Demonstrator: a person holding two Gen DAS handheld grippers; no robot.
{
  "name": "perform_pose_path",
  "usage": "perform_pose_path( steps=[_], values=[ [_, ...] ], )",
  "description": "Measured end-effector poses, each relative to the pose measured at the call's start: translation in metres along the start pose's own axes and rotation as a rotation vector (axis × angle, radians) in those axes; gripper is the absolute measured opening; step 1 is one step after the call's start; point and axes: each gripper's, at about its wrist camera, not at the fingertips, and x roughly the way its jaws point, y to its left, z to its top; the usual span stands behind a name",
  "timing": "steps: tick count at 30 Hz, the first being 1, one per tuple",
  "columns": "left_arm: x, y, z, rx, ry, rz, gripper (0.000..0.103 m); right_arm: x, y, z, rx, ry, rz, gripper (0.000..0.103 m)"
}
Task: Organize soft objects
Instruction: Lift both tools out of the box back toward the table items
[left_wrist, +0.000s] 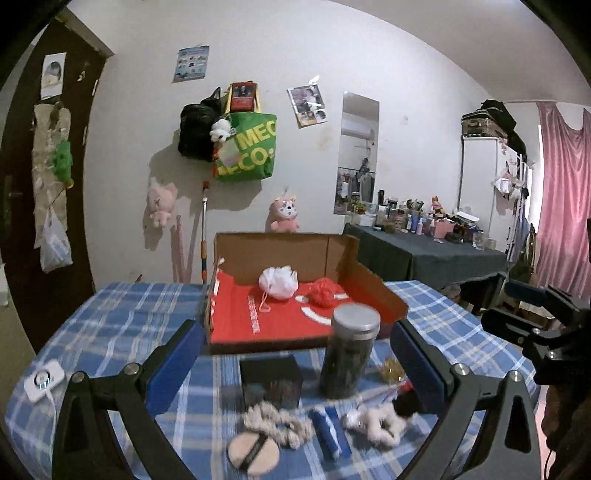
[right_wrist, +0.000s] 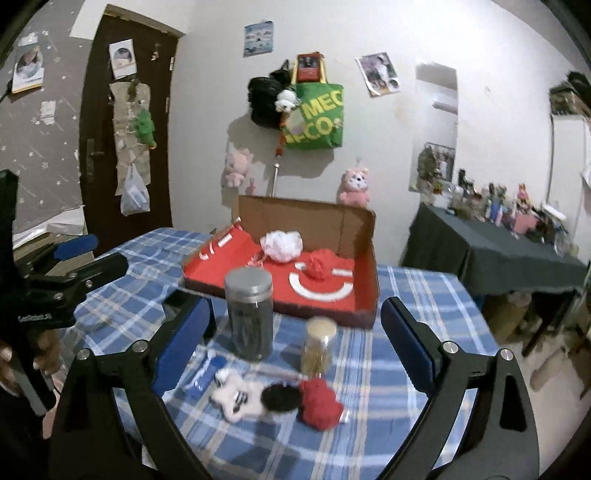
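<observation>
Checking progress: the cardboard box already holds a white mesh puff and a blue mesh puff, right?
Not quite: beside the white mesh puff in the cardboard box lies a red mesh puff, not a blue one. The right wrist view shows it.

A table under a blue plaid cloth (right_wrist: 388, 435) carries everything. Beyond both tongs lies an open cardboard box (right_wrist: 364, 236) with a red floor. Nearer, ahead of the jaws, stand a dark jar (right_wrist: 249, 317) and a small glass jar (right_wrist: 317, 349), with a black box (left_wrist: 269, 380), scrunchies, a powder puff (left_wrist: 253, 452) and a red pompom (right_wrist: 319, 404) closest.
</observation>
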Motion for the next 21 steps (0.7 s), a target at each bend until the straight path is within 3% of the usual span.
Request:
perform_pose_path(
  steps=[7, 21],
  values=[
    [0.002, -0.011, -0.043, 0.044, 0.021, 0.041, 0.103, 0.012, 0.001, -0.049, 0.009, 0.029, -0.062, 0.095],
    [0.043, -0.006, -0.105, 0.011, 0.199, 0.057, 0.103, 0.056, 0.0, -0.096, 0.032, 0.146, -0.069, 0.095]
  ],
)
